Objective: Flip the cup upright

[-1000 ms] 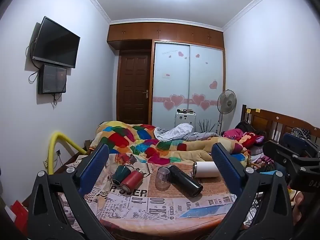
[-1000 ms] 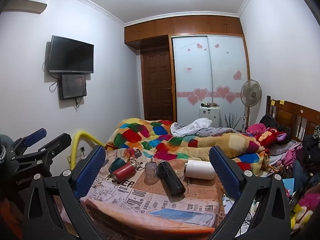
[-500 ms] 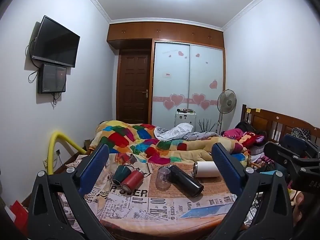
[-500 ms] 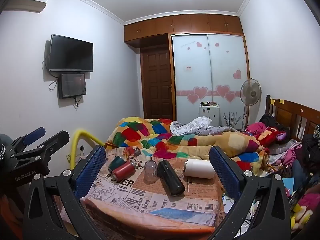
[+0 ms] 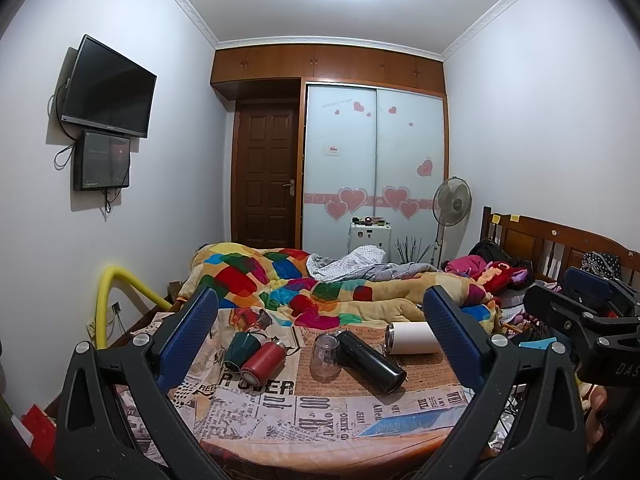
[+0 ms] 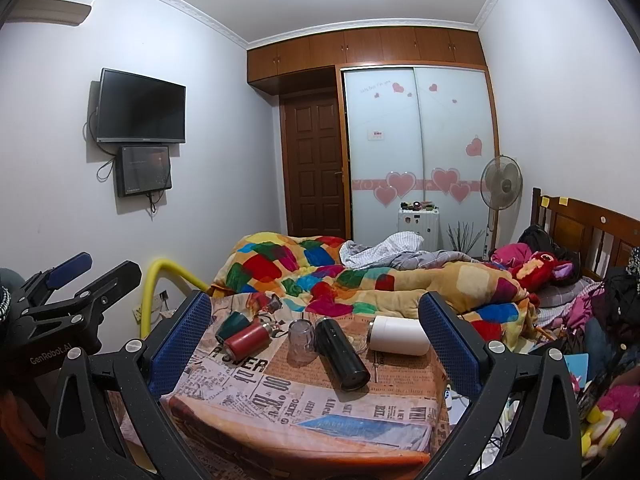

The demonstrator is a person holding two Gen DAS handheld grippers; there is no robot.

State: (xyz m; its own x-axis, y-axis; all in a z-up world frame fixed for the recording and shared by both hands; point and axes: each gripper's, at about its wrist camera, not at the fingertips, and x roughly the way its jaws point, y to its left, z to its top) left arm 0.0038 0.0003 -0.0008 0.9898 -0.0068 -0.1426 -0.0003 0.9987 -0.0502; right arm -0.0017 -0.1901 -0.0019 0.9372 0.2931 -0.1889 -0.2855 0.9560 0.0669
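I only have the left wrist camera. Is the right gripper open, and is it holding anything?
Observer: Its own camera shows the right gripper wide open, with nothing between its fingers.
Operator: Anything near the white cup that I'm missing?
Observer: Yes. A thin metal piece, too small to identify, lies on the table just in front of the white cup.
Operator: How does my left gripper look from there?
Observer: The left gripper shows side-on at the left edge of that view, left of the table, jaws apart and empty.
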